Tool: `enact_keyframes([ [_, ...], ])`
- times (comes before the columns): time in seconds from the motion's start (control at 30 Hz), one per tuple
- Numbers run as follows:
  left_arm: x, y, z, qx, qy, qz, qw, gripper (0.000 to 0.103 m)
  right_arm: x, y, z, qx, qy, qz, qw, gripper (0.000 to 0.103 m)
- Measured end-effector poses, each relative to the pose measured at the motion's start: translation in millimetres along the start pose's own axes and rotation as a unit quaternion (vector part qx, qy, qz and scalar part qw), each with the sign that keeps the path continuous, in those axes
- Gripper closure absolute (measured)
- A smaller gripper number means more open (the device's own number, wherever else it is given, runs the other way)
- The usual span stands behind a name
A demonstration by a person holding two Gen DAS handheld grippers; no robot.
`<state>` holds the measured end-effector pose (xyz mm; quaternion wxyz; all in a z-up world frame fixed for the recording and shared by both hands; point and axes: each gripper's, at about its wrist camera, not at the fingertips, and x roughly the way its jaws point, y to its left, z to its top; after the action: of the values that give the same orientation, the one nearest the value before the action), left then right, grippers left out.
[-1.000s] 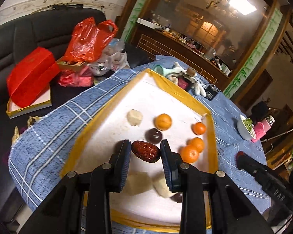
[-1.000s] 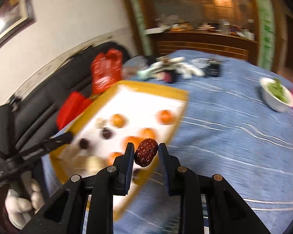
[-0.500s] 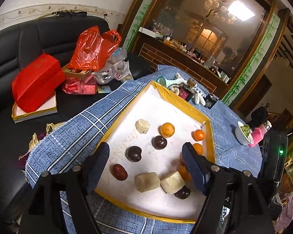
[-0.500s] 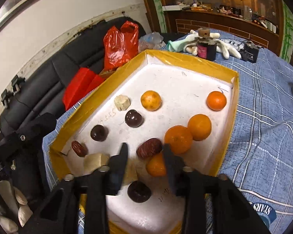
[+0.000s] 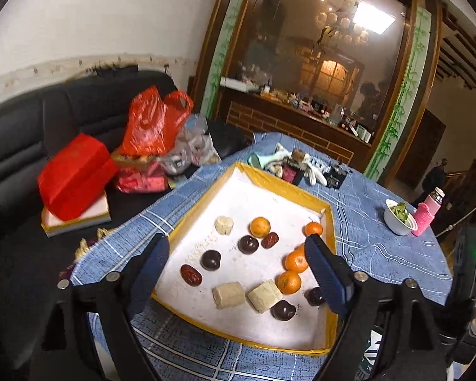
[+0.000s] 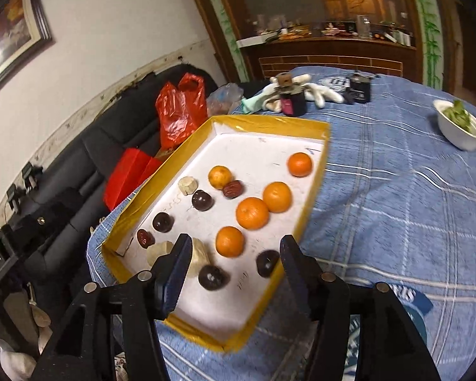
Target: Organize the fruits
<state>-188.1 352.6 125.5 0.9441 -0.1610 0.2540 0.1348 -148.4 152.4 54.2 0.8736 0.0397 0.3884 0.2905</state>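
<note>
A white tray with a yellow rim (image 5: 282, 182) (image 6: 269, 122) sits on the blue cloth. It holds several oranges (image 6: 252, 212) (image 5: 259, 226), several dark round fruits (image 5: 210, 259) (image 6: 202, 200), pale chunks (image 5: 229, 294) and two red dates: one at the near left (image 5: 191, 275) (image 6: 145, 238), one beside an orange (image 5: 269, 240) (image 6: 232, 189). My left gripper (image 5: 238, 273) is open and empty above the tray's near end. My right gripper (image 6: 234, 266) is open and empty above the near right corner.
A white bowl of greens (image 5: 398, 217) (image 6: 460, 125) and a pink bottle (image 5: 426, 212) stand on the right. Gloves and small dark jars (image 6: 292, 95) lie behind the tray. A black sofa with red bags (image 5: 152, 123) is at the left.
Both grippers let go of their dates and opened wide, then drew back and up. The right gripper's date now lies beside the far orange; the left's lies at the near left.
</note>
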Motion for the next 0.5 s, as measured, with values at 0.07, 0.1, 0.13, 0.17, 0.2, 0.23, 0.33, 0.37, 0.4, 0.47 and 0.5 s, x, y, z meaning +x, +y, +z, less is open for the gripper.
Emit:
enact_keyframes([
  [0.07,-8,-5,-1,0.004,-0.011,0.007,0.9999,0.011,-11,-6,-6,0.012,-0.009,-0.005,1.0,0.035],
  [0.1,-10,-6,-1,0.004,-0.013,0.005,0.9999,0.011,-16,-8,-8,0.015,-0.012,-0.006,1.0,0.034],
  [0.13,-13,-7,-1,0.004,-0.014,0.001,0.9999,0.01,-19,-11,-10,0.019,-0.014,-0.008,1.0,0.034],
  [0.17,-15,-9,-2,0.003,-0.014,-0.005,0.9999,0.01,-22,-13,-13,0.02,-0.015,-0.011,1.0,0.034],
  [0.2,-18,-10,-3,0.003,-0.015,-0.009,0.9998,0.01,-25,-14,-15,0.021,-0.015,-0.013,1.0,0.034],
  [0.23,-21,-11,-3,0.004,-0.016,-0.012,0.9998,0.01,-28,-15,-17,0.023,-0.015,-0.016,0.999,0.034],
  [0.33,-28,-12,-4,0.004,-0.02,-0.016,0.9997,0.01,-35,-15,-24,0.026,-0.015,-0.02,0.999,0.034],
  [0.37,-31,-11,-5,0.003,-0.021,-0.019,0.9996,0.01,-37,-14,-26,0.026,-0.016,-0.022,0.999,0.034],
  [0.4,-33,-10,-5,0.003,-0.022,-0.02,0.9996,0.01,-38,-13,-28,0.026,-0.016,-0.023,0.999,0.034],
  [0.47,-41,-7,-6,-0.001,-0.027,-0.02,0.9994,0.01,-41,-9,-31,0.024,-0.018,-0.024,0.999,0.034],
  [0.5,-43,-7,-6,-0.002,-0.029,-0.021,0.9994,0.01,-44,-5,-32,0.021,-0.018,-0.026,0.999,0.034],
])
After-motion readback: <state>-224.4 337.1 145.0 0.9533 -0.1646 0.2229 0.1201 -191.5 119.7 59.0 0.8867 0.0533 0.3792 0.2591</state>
